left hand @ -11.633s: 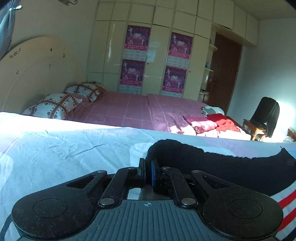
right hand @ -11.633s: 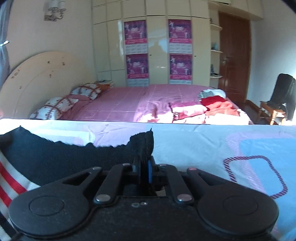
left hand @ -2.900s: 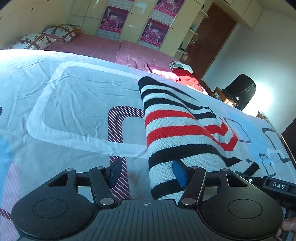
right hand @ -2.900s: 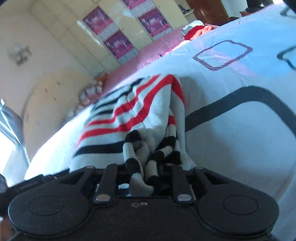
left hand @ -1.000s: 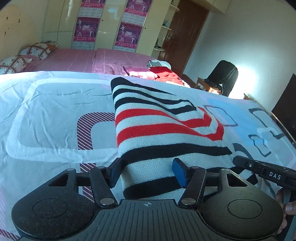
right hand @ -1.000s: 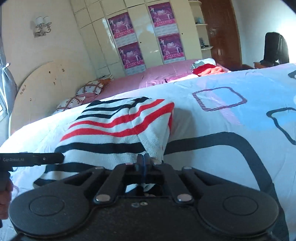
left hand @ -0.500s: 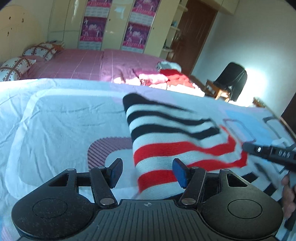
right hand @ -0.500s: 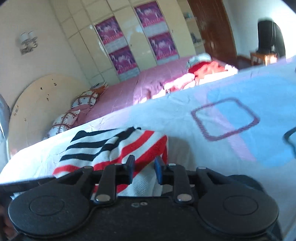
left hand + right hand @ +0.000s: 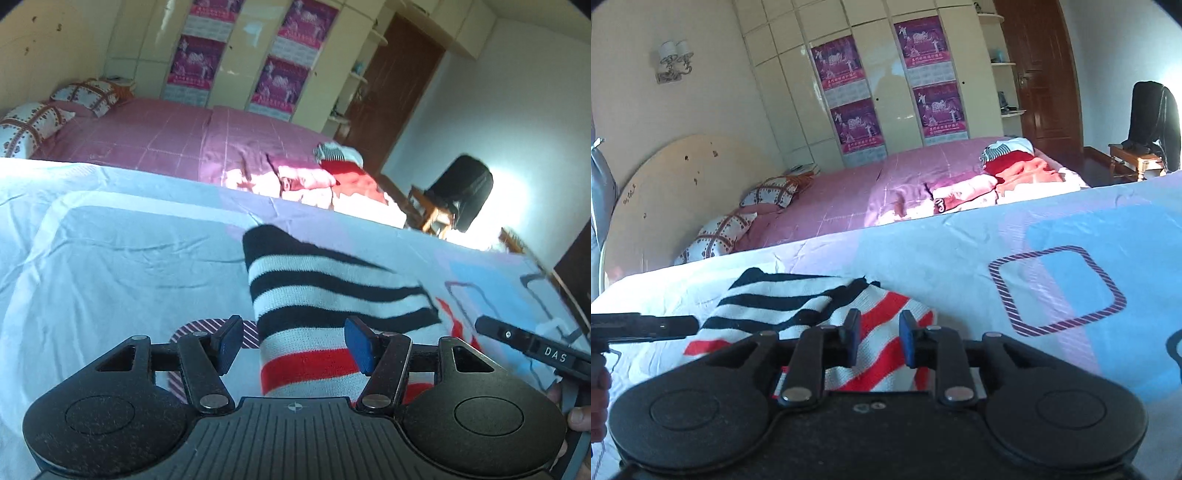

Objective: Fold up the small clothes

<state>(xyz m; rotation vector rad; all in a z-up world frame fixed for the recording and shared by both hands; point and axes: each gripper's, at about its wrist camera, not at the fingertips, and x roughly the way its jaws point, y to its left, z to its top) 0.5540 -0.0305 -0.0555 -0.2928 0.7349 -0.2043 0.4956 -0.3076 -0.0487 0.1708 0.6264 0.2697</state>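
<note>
While lying folded on the pale blue patterned bedsheet (image 9: 110, 266), the black, white and red striped knitted garment (image 9: 317, 302) is sitting between both claws. The left claw (image 9: 291, 343) is hanging released, its blue pads apart, apparently clear of the knit. The right claw (image 9: 876, 341) is opening, its pads off the fabric. Beyond, a pink bed (image 9: 868, 192) is carrying a pile of red and pink clothes (image 9: 1008, 173).

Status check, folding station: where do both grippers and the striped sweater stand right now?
Left gripper open, empty. Right gripper opening, pads off the knit. Striped sweater folded flat on the bedsheet. Nothing blocking.
</note>
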